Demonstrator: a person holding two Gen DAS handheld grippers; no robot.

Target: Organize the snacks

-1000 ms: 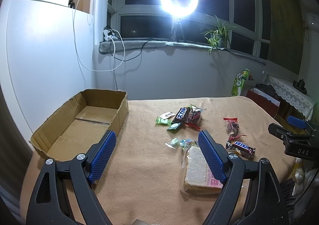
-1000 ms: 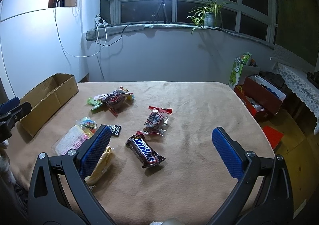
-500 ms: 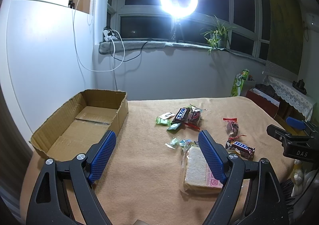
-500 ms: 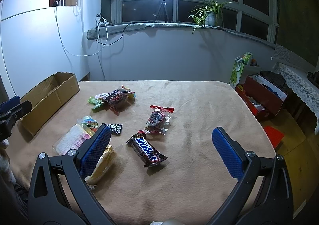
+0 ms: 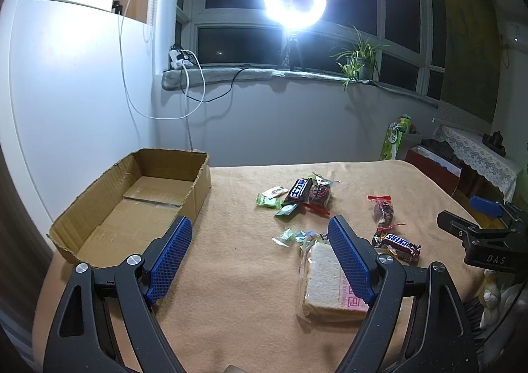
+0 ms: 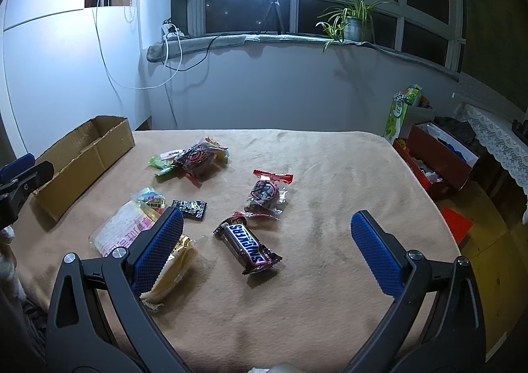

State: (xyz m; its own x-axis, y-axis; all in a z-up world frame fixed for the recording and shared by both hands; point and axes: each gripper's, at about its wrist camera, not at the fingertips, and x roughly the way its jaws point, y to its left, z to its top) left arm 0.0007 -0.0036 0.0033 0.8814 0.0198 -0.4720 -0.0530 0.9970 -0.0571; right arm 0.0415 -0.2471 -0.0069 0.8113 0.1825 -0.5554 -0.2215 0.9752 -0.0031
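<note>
While both grippers hang above the near edge of the blanket-covered table (image 6: 330,175), nothing is held in either. The left gripper (image 5: 260,254) has its blue-padded fingers spread wide apart, with bare blanket between them and the open cardboard box (image 5: 138,201) just beyond its left finger. The right gripper (image 6: 264,254) is likewise spread wide, and a Snickers bar (image 6: 247,246) lies on the blanket between its fingers, touched by neither. A wrapped slice of bread (image 5: 326,277) lies partly behind the left gripper's right finger, with small candy wrappers (image 5: 293,236) just beyond it. A red-ended clear packet (image 6: 267,191) sits just past the Snickers bar, a small black sachet (image 6: 189,208) to its left, and a cluster of packets (image 6: 194,158) farther back toward the box. The box interior shows only bare cardboard; all the snacks are on the blanket, outside it.
</note>
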